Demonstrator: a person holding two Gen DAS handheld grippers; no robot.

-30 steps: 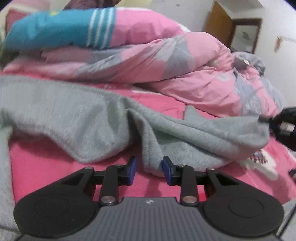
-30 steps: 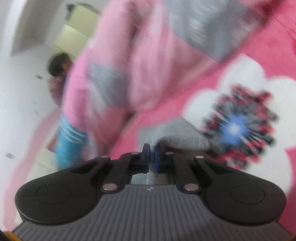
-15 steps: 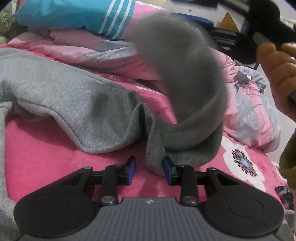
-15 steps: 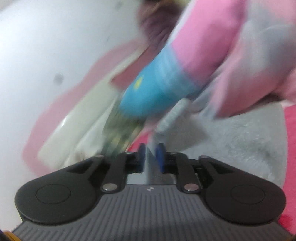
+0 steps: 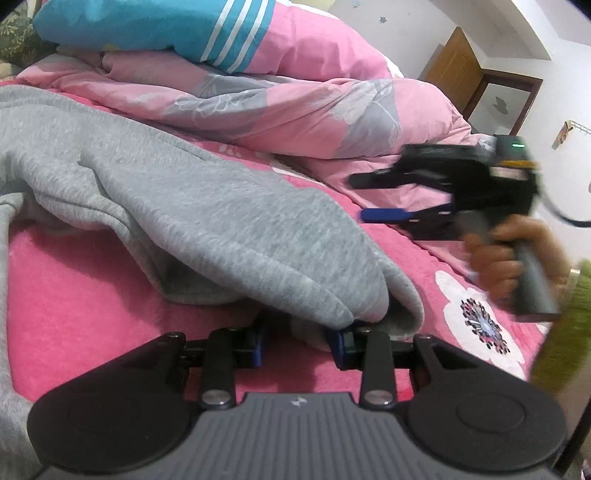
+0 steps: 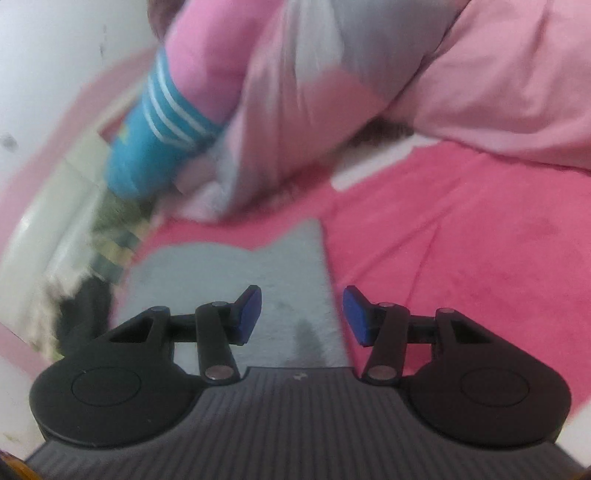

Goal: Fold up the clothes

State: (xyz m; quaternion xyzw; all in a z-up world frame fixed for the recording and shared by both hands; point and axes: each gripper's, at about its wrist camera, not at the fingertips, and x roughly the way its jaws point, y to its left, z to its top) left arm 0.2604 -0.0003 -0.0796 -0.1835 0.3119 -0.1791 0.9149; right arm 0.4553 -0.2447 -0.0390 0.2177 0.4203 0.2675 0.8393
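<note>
A grey sweatshirt [image 5: 207,206] lies on the pink bed sheet [image 5: 81,306], one part folded over onto the rest. My left gripper [image 5: 297,343] is open at the front edge of the fold, with grey fabric drooping between its blue pads [image 5: 338,345]; the jaws do not pinch it. My right gripper [image 5: 364,197] shows at the right of the left wrist view, held in a hand above the sheet, jaws apart and empty. In the right wrist view the right gripper [image 6: 301,312] is open above a flat grey part of the sweatshirt [image 6: 229,280].
A bunched pink and grey duvet [image 5: 295,107] with a blue striped cushion [image 5: 155,26] on top lies behind the sweatshirt. A flower print [image 5: 480,328] marks the sheet at the right. A wooden door [image 5: 454,74] and white wall stand beyond the bed.
My right gripper carried a grey part of the sweatshirt up and over onto the rest, then opened and let it go. It now hovers to the right. My left gripper stayed open at the fold.
</note>
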